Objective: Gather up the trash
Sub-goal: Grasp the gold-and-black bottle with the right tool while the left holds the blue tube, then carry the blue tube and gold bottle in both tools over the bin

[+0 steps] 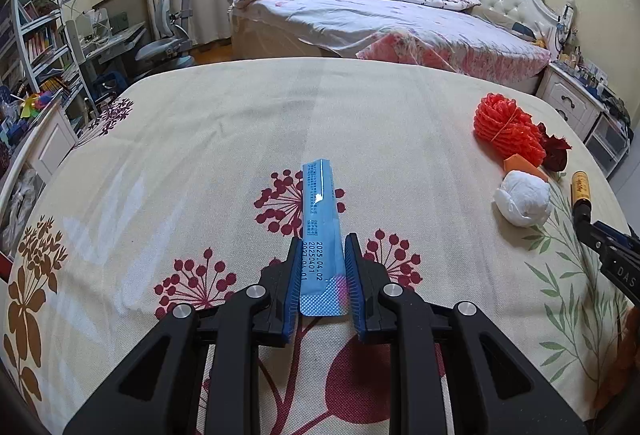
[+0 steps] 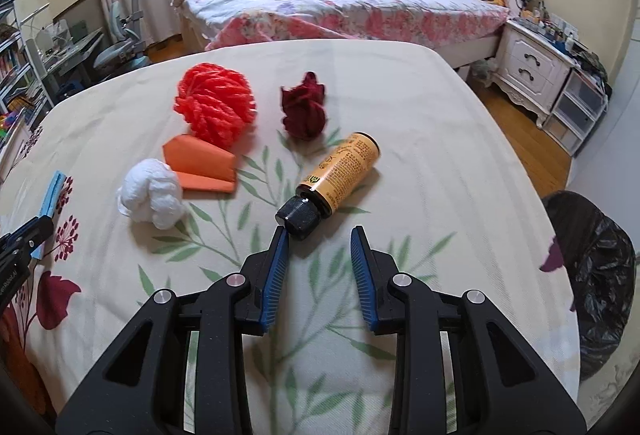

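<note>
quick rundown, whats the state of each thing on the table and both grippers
blue sachet: flat, between left jaws
left gripper: shut on the sachet
right gripper: open, empty
orange bottle: lying down, capped
white tissue ball: crumpled, loose
orange paper: folded flat
bin bag: open

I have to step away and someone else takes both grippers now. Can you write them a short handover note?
Left gripper: shut on the blue sachet, just above the tablecloth.
Right gripper: open, empty, its left fingertip at the black cap of the orange bottle, which lies on its side.
On the table: red mesh ball, orange paper, white tissue wad, dark red crumple.
Black-lined bin stands off the table's right edge.
No item visibly binned yet; everything is left.
</note>
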Demonstrator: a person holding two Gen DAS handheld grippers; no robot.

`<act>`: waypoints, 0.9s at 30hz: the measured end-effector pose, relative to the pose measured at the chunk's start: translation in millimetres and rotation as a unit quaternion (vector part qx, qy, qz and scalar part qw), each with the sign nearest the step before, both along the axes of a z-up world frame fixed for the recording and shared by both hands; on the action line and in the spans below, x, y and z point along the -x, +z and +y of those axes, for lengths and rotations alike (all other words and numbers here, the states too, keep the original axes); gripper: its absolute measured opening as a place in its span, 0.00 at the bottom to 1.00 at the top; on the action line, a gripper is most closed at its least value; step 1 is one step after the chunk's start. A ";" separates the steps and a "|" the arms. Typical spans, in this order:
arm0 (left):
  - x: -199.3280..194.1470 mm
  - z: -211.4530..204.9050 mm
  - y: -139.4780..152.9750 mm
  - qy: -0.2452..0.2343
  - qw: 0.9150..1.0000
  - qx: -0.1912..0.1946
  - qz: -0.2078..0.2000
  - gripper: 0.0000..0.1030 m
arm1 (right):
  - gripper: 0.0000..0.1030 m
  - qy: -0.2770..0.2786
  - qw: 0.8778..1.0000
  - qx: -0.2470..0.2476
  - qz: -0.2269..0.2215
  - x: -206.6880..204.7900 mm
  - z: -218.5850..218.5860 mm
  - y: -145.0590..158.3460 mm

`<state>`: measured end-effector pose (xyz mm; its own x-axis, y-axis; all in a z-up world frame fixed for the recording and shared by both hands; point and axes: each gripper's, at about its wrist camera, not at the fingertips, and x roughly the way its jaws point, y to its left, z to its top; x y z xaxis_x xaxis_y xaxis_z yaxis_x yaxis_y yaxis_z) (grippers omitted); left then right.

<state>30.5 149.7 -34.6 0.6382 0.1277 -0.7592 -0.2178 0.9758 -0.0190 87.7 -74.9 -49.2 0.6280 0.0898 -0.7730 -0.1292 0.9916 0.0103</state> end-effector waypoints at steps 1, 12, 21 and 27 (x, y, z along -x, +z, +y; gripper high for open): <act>-0.1 0.2 0.1 -0.001 1.000 0.001 0.000 0.22 | 0.38 -0.002 1.000 -0.003 0.002 0.7 -2.0 0.3; -1.8 6.5 0.2 0.003 1.000 0.005 -0.002 0.22 | 0.60 -0.030 0.999 -0.011 -0.019 -17.5 -2.9 9.3; -2.5 7.4 -1.6 -0.002 1.000 0.008 0.002 0.22 | 0.33 -0.032 0.999 -0.006 -0.002 -29.5 -5.8 -0.7; -2.0 6.1 -1.0 -0.004 1.000 0.007 0.000 0.22 | 0.23 -0.024 1.000 -0.003 -0.003 -21.6 -8.6 -0.6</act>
